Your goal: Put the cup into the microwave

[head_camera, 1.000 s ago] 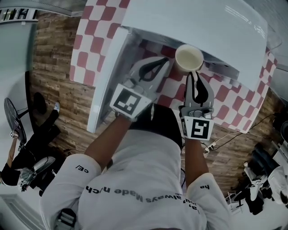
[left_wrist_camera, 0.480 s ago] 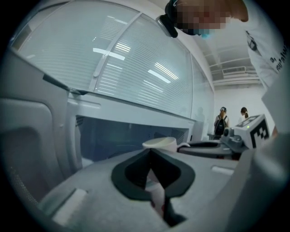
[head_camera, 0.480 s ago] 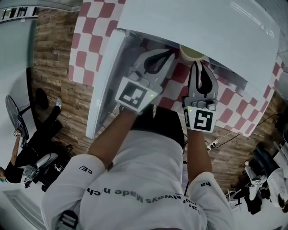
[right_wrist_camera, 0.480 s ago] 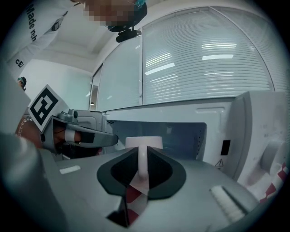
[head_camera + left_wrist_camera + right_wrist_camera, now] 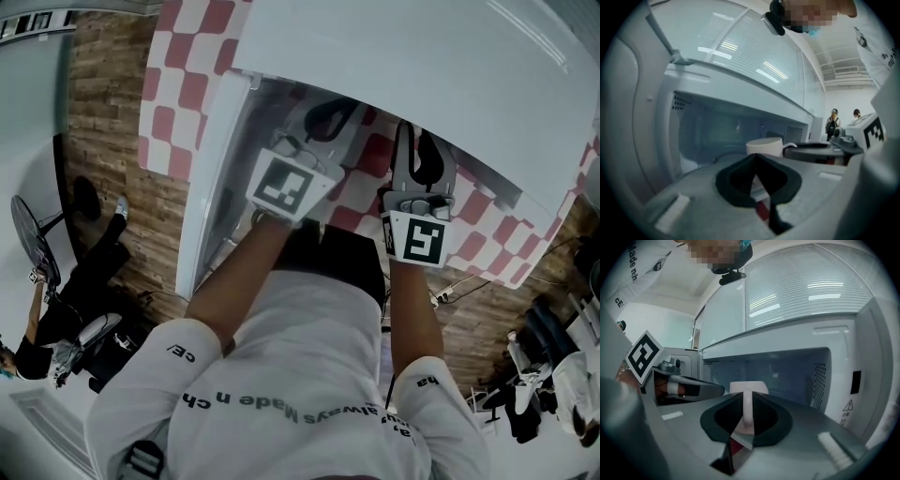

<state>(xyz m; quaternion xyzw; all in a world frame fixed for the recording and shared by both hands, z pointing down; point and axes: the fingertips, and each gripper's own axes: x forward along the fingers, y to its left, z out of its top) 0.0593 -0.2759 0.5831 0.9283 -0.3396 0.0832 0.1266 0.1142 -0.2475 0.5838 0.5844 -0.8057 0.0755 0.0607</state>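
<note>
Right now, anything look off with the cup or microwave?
Nothing stands out. The cup is upright at the open microwave, its handle clamped in the right gripper. The left gripper is shut and empty.

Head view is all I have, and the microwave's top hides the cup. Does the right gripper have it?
Observer: Yes. In the right gripper view the right gripper has its jaws closed on the handle of the cup.
Operator: Where is it against the opening?
Observer: Upright, with the open microwave cavity right behind it; whether it touches down, I can't tell.
Operator: And the left gripper?
Observer: Its jaws are together on nothing, left of the cup.
</note>
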